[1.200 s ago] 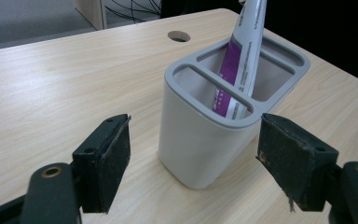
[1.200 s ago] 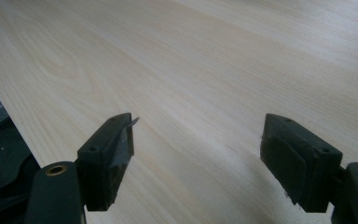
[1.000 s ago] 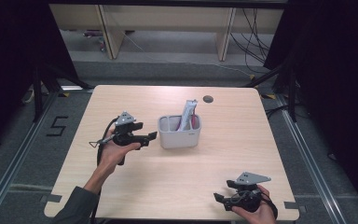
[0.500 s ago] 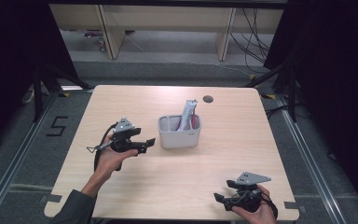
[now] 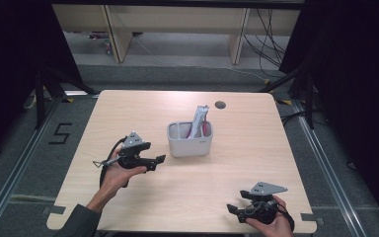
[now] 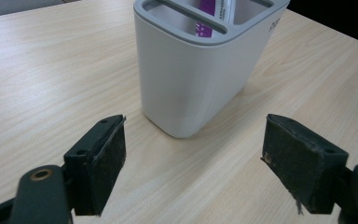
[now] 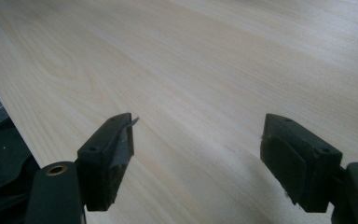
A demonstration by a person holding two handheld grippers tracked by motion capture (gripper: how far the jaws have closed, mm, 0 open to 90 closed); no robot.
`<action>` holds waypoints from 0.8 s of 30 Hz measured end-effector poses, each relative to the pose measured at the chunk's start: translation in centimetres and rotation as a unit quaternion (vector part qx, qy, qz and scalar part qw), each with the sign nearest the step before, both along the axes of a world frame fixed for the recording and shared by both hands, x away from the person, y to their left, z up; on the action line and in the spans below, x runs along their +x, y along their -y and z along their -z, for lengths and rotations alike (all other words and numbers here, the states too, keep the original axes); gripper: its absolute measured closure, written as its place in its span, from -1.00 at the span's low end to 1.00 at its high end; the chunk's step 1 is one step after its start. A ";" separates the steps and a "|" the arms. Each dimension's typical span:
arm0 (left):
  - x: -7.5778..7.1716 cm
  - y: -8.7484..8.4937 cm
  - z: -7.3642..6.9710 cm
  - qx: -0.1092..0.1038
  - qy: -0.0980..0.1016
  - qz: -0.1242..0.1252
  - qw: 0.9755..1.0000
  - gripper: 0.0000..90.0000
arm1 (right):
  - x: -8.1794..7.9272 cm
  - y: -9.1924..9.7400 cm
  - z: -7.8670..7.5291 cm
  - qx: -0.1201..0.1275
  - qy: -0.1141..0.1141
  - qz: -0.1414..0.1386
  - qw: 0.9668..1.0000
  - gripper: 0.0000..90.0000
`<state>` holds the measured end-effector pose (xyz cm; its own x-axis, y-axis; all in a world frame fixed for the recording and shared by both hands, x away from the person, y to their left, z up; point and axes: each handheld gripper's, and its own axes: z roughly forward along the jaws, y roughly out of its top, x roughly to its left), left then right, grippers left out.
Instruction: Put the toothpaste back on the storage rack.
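Right gripper (image 5: 233, 209): held in the person's right hand (image 5: 271, 224) close to the near edge of the tabletop (image 5: 128, 113), toward its near right corner; jaws spread wide with nothing between them, and in the right gripper view (image 7: 196, 140) just bare wood lies between and beyond the pads.
Left gripper (image 5: 160, 160): held in the left hand (image 5: 116, 173) over the left half of the tabletop, roughly midway between the near and far edges, jaws pointing right toward the holder; jaws wide apart and gripping nothing.
Holder and jaws: in the left gripper view (image 6: 193, 149) the grey holder (image 6: 196, 70) stands on the wood just beyond the two pads, its near rounded corner centred in the gap between them; the pads sit either side of that line but short of the wall, not touching it.
Holder (image 5: 189, 139): a light grey oblong tub with divided compartments, upright near the middle of the tabletop, well apart from the right gripper.
Tube (image 5: 197, 122): white and purple, standing in the holder's right-hand part and leaning, its top rising above the rim; its purple print (image 6: 207, 18) shows inside a far compartment in the left gripper view.
Far edge: a small dark round spot (image 5: 220, 104) lies on the tabletop near it, beyond the holder.
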<state>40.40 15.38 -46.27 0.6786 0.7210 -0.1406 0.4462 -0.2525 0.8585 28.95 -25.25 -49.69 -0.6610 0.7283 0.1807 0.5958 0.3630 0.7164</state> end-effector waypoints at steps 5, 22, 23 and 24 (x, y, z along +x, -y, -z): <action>-0.7 -0.4 0.5 0.000 -0.004 0.007 1.000 -0.55 | -0.1 0.2 0.0 0.002 0.006 -0.004 1.000 -0.40; -3.1 -1.3 1.8 0.015 -0.012 0.011 1.000 -0.57 | -0.3 0.3 0.1 0.011 -0.005 -0.001 1.000 -0.41; -3.4 -1.4 2.0 0.013 -0.012 0.011 1.000 -0.57 | -0.3 0.4 0.1 0.012 -0.004 -0.001 1.000 -0.41; -3.6 -1.5 2.1 0.014 -0.012 0.010 1.000 -0.57 | -0.2 0.4 0.1 0.012 -0.004 -0.001 1.000 -0.41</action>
<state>36.78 16.86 -48.37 0.6900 0.7107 -0.1374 0.4612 -0.2852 0.8402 28.71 -25.66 -49.76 -0.6616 0.7216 0.2038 0.6005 0.3470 0.7204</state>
